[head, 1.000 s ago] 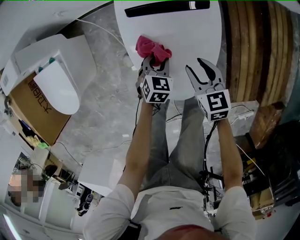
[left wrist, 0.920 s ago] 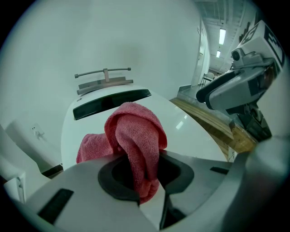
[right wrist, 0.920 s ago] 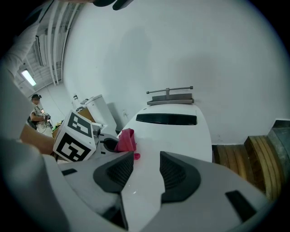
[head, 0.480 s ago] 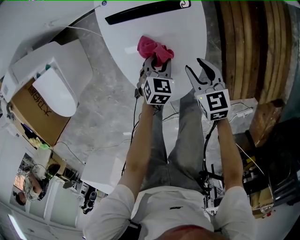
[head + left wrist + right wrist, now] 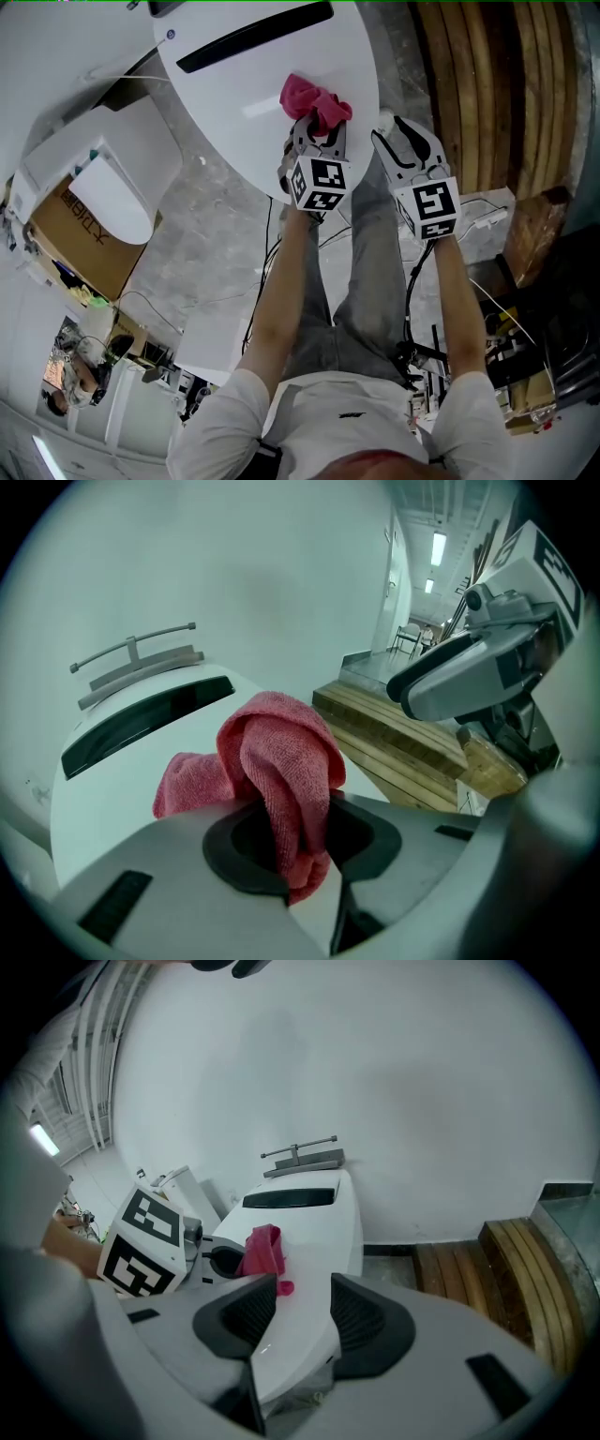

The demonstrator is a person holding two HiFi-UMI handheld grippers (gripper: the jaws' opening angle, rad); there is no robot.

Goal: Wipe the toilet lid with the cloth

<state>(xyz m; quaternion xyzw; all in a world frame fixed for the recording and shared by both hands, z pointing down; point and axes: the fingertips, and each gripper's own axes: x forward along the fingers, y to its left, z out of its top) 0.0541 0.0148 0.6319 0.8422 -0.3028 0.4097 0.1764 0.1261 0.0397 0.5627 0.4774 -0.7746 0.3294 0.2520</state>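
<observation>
The white toilet lid (image 5: pixel 244 94) fills the top of the head view, with a dark slot near its far end. A pink-red cloth (image 5: pixel 314 101) rests bunched on the lid's near part. My left gripper (image 5: pixel 317 133) is shut on the cloth (image 5: pixel 277 761), which folds up out of the jaws and drapes onto the lid (image 5: pixel 122 771). My right gripper (image 5: pixel 405 139) hovers open just right of the lid's near edge, holding nothing. From the right gripper view the cloth (image 5: pixel 262 1249) and lid (image 5: pixel 319 1222) lie ahead, left of my right gripper (image 5: pixel 302 1309).
Wooden planks (image 5: pixel 497 84) run along the right of the toilet. A second white toilet (image 5: pixel 89 178) and a cardboard box (image 5: pixel 66 234) stand at the left on the grey floor. Cables (image 5: pixel 469 225) and gear lie by the person's legs. A person (image 5: pixel 70 375) stands at lower left.
The lid has slid leftward and downward in the head view as the head turned. Both grippers keep their places; the left one still holds the cloth on the lid.
</observation>
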